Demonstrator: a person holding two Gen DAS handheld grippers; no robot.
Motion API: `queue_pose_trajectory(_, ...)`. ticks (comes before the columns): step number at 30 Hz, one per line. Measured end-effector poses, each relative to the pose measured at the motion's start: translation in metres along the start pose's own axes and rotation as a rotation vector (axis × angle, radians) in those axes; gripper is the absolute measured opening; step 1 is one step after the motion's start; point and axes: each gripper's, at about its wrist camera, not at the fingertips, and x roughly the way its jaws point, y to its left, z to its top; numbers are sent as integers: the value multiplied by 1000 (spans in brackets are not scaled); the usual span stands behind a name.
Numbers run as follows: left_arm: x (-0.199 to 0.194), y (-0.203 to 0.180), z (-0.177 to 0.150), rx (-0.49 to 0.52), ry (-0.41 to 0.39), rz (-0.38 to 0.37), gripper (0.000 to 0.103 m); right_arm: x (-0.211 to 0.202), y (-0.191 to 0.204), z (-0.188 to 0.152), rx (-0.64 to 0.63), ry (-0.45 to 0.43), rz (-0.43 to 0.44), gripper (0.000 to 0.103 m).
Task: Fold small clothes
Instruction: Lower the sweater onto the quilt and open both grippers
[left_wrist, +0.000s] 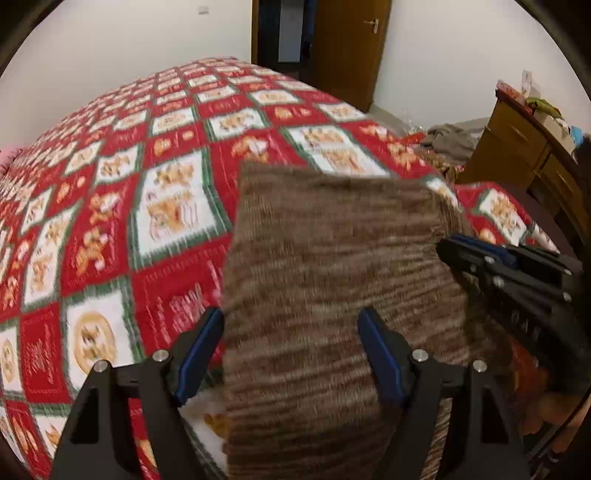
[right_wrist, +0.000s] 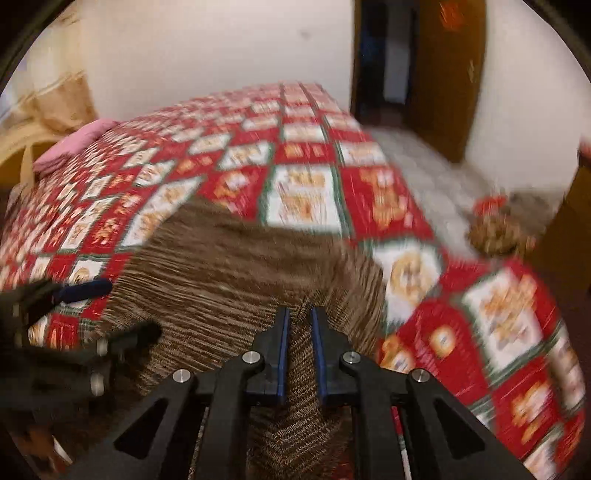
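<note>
Under the right gripper (right_wrist: 298, 314), blurred brown knit (right_wrist: 229, 280) hides the bedspread (right_wrist: 306, 192).

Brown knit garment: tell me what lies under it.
The brown knit garment lies on the red patchwork bedspread, which shows all around it. Anything between them is covered and cannot be seen.

Both wrist views look steeply down, close over the bedspread (left_wrist: 110, 229), sharing the brown knit garment (left_wrist: 332, 277).
</note>
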Motion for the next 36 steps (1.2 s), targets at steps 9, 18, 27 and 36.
queue_pose_trajectory(9,-7,4,-18,73,-24,-54,79,-30,-11,-54,105,46,37,12)
queue_pose_trajectory(18,-42,19,-41,79,-91,-115,79,-123,25,-125,-46,-75,126,59)
queue_pose_trajectory(27,-49,31,-71,57,-13,-117,79,-100,66,-164,-305,4,-48,50)
queue_pose_trajectory(36,-41,39,-88,116,-4,-47,86,-86,69,-169,-167,103,108,6)
